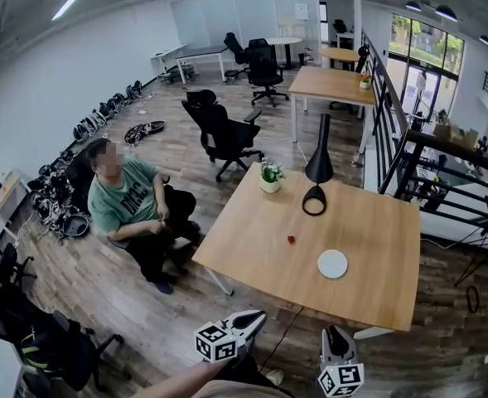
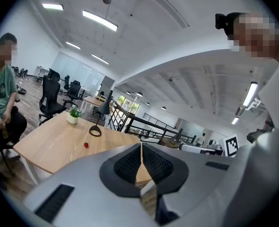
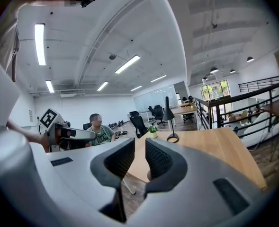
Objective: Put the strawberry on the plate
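A small red strawberry (image 1: pixel 291 240) lies near the middle of the wooden table (image 1: pixel 252 239), and it also shows as a red dot, the strawberry (image 2: pixel 86 144), in the left gripper view. The round white plate (image 1: pixel 332 264) lies empty a little to its right, closer to the table's near edge. Both grippers hang off the table's near side, well short of the fruit. My left gripper (image 1: pixel 258 316) is shut, its pads meeting with nothing between them (image 2: pixel 141 159). My right gripper (image 1: pixel 334 332) is open by a narrow gap and holds nothing (image 3: pixel 140 157).
A black desk lamp (image 1: pixel 316 177) and a small potted plant (image 1: pixel 269 177) stand at the table's far side. A person in a green shirt (image 1: pixel 128 201) sits left of the table. Office chairs (image 1: pixel 223 135), more tables and a railing (image 1: pixel 393 131) lie beyond.
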`<state>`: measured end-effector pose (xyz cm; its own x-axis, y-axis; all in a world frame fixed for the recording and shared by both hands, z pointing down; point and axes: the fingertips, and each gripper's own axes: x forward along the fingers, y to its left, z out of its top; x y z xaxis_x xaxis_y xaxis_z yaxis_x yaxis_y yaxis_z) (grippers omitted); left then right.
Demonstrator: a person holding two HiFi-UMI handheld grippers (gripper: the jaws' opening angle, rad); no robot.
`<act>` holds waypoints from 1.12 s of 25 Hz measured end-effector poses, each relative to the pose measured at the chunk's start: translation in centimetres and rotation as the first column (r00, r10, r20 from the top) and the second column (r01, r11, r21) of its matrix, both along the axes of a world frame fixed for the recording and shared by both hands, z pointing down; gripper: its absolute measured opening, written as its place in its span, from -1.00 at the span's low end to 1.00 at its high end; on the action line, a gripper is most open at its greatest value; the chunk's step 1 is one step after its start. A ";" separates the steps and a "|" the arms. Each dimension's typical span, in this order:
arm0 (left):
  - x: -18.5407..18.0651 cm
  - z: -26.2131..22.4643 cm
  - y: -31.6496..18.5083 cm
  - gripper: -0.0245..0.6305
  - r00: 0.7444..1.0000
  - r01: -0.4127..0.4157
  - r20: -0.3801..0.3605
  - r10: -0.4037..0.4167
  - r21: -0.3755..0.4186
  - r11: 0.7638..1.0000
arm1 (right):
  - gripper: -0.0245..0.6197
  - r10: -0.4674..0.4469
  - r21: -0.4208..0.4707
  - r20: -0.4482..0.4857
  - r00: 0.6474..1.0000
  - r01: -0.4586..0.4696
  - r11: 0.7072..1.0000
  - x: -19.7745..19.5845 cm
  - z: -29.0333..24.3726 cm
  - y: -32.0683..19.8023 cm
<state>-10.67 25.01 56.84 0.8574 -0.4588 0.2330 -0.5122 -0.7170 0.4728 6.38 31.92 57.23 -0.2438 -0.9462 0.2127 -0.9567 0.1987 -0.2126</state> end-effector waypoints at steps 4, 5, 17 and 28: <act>-0.2 0.9 -1.4 -0.91 1.000 0.005 -0.010 -0.006 -0.019 1.000 | -0.76 -0.015 -0.037 0.002 1.000 0.015 0.999 -0.5 0.5 -1.4; -0.2 1.1 -2.1 -0.91 1.000 0.004 -0.010 -0.004 -0.022 1.000 | -0.76 -0.013 -0.039 0.000 1.000 0.013 0.999 -0.5 0.5 -2.1; -1.2 0.2 -12.1 -0.91 0.999 -0.033 -0.025 0.033 -0.017 0.999 | -0.76 0.034 -0.051 -0.001 0.999 -0.034 0.998 -1.5 -0.1 -10.8; -2.5 0.9 -21.1 -0.91 0.996 -0.061 -0.060 0.059 -0.030 0.998 | -0.76 0.058 -0.057 -0.028 0.998 -0.059 0.997 -3.5 -0.7 -19.7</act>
